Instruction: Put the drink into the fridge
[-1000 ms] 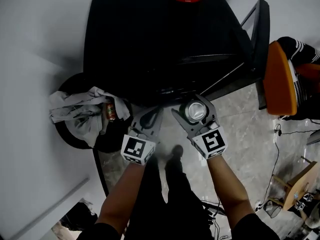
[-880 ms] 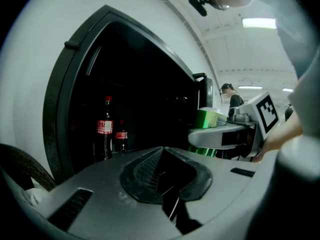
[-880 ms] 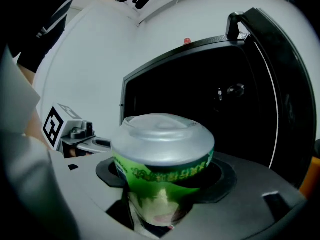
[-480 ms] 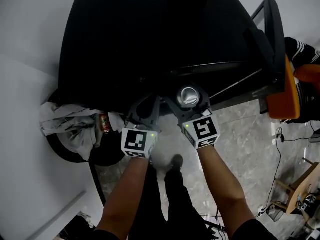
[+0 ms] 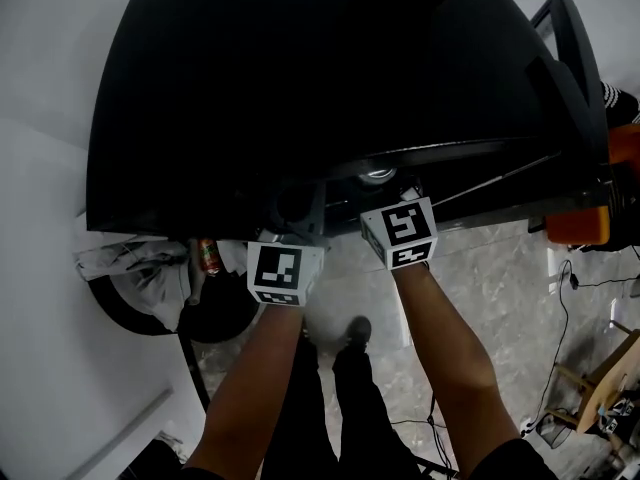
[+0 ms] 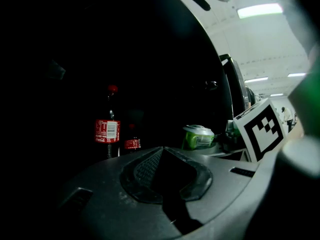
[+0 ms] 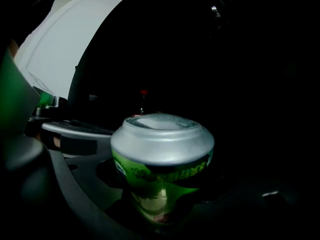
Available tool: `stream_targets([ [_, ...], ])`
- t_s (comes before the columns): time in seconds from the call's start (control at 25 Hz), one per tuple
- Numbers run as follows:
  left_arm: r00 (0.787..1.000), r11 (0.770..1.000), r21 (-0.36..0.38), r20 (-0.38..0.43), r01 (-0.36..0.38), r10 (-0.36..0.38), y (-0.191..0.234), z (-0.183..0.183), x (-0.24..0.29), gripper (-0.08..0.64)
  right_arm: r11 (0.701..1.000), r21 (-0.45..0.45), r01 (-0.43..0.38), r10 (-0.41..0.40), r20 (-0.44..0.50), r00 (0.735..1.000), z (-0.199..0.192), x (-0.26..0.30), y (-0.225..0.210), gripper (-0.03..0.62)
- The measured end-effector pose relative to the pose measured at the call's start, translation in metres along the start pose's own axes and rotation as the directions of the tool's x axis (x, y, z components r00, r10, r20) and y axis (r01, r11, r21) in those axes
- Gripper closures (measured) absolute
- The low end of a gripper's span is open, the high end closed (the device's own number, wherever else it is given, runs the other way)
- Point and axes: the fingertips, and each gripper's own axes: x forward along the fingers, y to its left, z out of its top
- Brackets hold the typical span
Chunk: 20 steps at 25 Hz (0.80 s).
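Both grippers have pushed forward since a second ago, and the fridge now fills the far half of the head view. My right gripper is clamped on the green can, upright, at what I take to be the fridge's dark opening. My left gripper rides just left of it, jaws pressed together on nothing. I'd keep the can level and ease it in low, setting it down right of the two cola bottles standing ahead in the dark. The door hems my right and the bin sits near left, so straight ahead looks like the free lane.
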Motion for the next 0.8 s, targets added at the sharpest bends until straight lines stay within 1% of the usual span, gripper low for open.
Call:
stream_targets([
  [0.48,1.000,1.000,-0.012,-0.013,-0.005,0.004,0.009,-0.012,0.005,0.549,0.999,0.033,0.017,-0.016,-0.031,0.999,-0.021,0.028,-0.003,0.261],
  [0.6,1.000,1.000,-0.018,-0.012,-0.011,0.011,0.012,-0.012,0.005,0.549,0.998,0.055,0.031,-0.029,-0.044,0.999,-0.028,0.030,-0.004,0.261],
  [0.8,1.000,0.999,-0.042,-0.016,-0.022,0.021,0.015,-0.016,0.009,0.549,0.997,0.050,0.054,-0.050,-0.064,0.997,-0.038,0.029,-0.008,0.261],
])
